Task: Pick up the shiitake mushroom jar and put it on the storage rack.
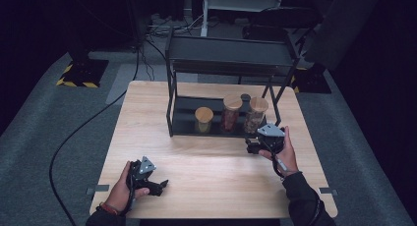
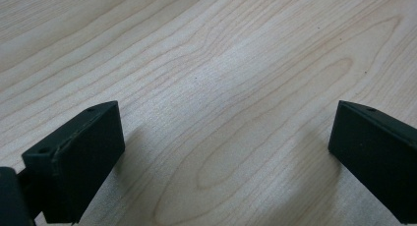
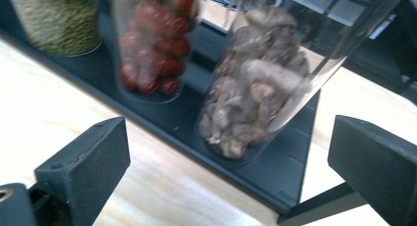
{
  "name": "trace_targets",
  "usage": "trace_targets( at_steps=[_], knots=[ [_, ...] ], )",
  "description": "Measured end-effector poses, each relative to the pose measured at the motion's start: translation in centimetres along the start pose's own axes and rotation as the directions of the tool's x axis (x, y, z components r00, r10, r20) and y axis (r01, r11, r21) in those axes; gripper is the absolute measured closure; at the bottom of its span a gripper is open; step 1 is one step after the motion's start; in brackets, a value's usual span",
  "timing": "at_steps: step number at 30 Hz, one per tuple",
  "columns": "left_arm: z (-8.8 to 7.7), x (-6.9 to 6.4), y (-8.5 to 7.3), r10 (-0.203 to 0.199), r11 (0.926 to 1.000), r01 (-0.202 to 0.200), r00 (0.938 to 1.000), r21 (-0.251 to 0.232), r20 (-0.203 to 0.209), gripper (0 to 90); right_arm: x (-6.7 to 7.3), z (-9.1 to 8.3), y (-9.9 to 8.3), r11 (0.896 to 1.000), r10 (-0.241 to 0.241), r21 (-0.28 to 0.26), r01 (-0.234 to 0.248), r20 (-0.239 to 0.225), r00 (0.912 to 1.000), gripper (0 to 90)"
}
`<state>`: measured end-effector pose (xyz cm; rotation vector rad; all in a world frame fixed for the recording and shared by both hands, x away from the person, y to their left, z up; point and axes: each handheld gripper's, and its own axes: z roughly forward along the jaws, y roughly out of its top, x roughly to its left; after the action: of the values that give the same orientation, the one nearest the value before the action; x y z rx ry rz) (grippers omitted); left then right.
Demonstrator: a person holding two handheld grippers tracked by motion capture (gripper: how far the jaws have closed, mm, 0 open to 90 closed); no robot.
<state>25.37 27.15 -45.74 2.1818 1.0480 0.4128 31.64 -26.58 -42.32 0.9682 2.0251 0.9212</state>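
Before brown-filled jar (image 3: 255,98), right claw (image 3: 223,172) wide open, empty

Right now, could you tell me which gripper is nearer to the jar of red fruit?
Right. The right gripper sits just in front of the rack, facing the jar of red fruit; the left gripper rests near the table's front edge.

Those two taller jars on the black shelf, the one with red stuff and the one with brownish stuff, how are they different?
The red-filled jar holds small round red pieces; the brown-filled jar holds pale brown, wrinkled chunks. The red-filled jar stands in the middle of the row, the brown-filled jar at its right end, nearest the right hand-held gripper. Both are clear, have wooden lids, and stand on the shelf's bottom tier.
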Motion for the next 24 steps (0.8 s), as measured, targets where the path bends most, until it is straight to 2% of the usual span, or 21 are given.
trace_targets(
  at_steps=[11, 17, 24],
  knots=[
    [0.0, 0.0, 0.0, 0.0, 1.0, 0.0, 1.0, 0.0, 0.0, 0.2, 0.0, -1.1, -1.6, 0.998, -0.055, 0.003, 0.055, -0.045, 0.9975, 2.1],
    [0.0, 0.0, 0.0, 0.0, 1.0, 0.0, 1.0, 0.0, 0.0, 0.2, -0.3, -1.7, -2.3, 0.995, -0.098, -0.001, 0.098, -0.086, 0.9915, 2.1],
    [0.0, 0.0, 0.0, 0.0, 1.0, 0.0, 1.0, 0.0, 0.0, 0.2, -0.4, -2.2, -2.9, 0.991, -0.134, 0.008, 0.136, -0.113, 0.9844, 2.1]
  ],
)
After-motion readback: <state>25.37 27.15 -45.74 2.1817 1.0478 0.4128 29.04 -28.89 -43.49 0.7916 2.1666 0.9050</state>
